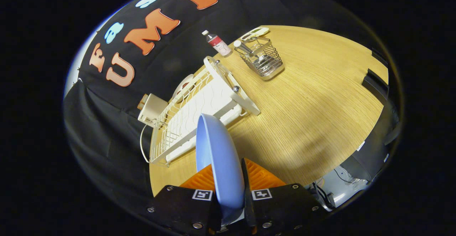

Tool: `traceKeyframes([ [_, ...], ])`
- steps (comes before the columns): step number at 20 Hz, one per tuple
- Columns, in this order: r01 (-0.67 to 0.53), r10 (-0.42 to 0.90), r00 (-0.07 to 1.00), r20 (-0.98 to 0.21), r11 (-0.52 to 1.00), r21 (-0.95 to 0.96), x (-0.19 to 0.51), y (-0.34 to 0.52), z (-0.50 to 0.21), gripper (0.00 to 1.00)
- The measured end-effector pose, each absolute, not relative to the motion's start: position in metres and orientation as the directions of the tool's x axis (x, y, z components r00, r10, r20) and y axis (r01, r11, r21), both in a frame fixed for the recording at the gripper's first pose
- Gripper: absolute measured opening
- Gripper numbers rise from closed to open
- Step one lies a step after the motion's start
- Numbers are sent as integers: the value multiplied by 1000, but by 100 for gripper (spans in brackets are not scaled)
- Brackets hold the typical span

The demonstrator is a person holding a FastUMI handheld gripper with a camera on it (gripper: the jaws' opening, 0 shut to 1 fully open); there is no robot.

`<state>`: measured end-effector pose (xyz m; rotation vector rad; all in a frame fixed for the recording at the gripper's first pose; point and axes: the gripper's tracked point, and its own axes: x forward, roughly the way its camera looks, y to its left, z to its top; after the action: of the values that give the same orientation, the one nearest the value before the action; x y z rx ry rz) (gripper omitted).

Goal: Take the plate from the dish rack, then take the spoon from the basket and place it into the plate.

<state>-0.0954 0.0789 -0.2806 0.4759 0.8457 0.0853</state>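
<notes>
A light blue plate (218, 154) stands on edge between my two fingers, and my gripper (228, 179) is shut on its rim. The plate is lifted above the wooden table (313, 115), in front of the white wire dish rack (199, 108). Beyond the rack, a wire basket (262, 59) stands on the table with a spoon (245, 47) leaning in it, handle up. Another dish (181, 86) shows in the rack's far side.
A small bottle with a red label (218, 43) stands behind the basket, beside a pale flat device (254, 33). A beige box (152, 109) sits left of the rack. Dark equipment (374, 150) lines the table's right edge.
</notes>
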Motion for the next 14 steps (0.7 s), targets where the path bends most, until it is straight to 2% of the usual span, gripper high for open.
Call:
traceKeyframes([
  [4, 138, 291, 645, -707, 865, 482, -96, 83, -290, 26],
  [7, 151, 254, 641, -724, 883, 444, -95, 76, -293, 28],
  [11, 147, 189, 649, -737, 919, 365, -92, 58, -281, 41],
  [14, 150, 166, 667, -726, 925, 350, -85, 47, -268, 57],
])
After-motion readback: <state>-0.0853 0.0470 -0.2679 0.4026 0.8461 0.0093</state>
